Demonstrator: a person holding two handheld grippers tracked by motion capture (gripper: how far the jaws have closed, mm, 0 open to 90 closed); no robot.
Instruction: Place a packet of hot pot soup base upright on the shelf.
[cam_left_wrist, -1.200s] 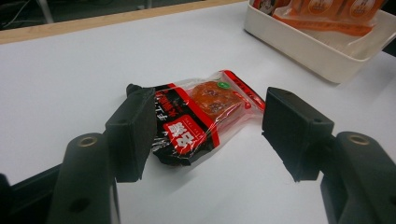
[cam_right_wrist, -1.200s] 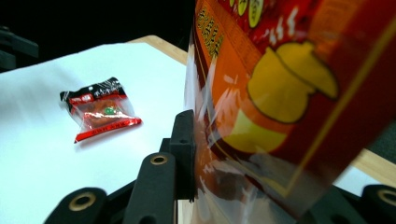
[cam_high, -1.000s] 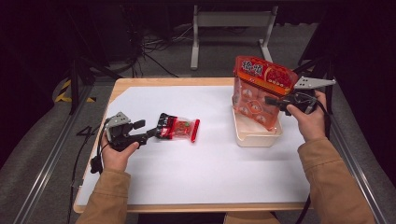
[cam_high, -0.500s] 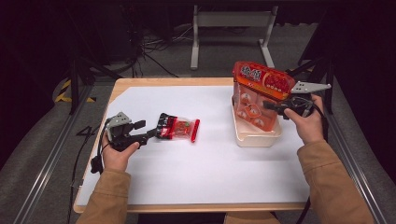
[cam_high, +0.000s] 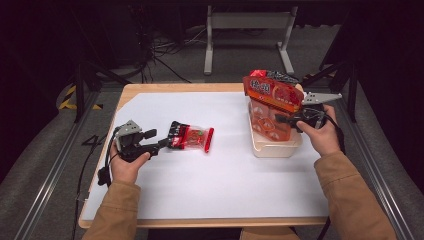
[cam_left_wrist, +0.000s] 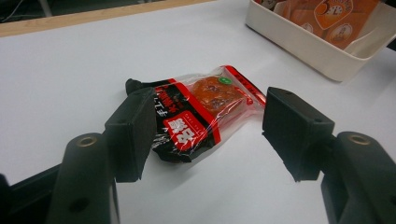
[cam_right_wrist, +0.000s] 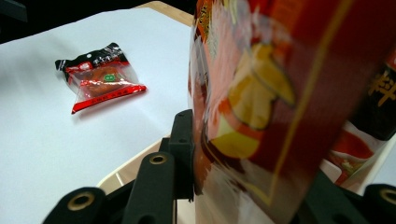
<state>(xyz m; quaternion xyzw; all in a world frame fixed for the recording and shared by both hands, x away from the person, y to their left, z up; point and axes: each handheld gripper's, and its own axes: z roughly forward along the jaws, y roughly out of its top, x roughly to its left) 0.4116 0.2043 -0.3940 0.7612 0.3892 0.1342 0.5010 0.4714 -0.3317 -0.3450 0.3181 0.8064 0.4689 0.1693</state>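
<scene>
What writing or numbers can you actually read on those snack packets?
Small red-and-black snack packet: white characters on the red label and black band, too blurred to read.
Large red bag in the right tongs: pale characters, too small to read.
Orange packets in the white tray: "3", rest unreadable.

The person wears tan sleeves (cam_high: 350, 197) on both arms. Each hand carries a black gripper, the left gripper (cam_high: 162, 144) and right gripper (cam_high: 280, 119), topped by a grey three-cornered plate with a black cable trailing behind. Its blocky black jaws have round brass-rimmed holes.
</scene>
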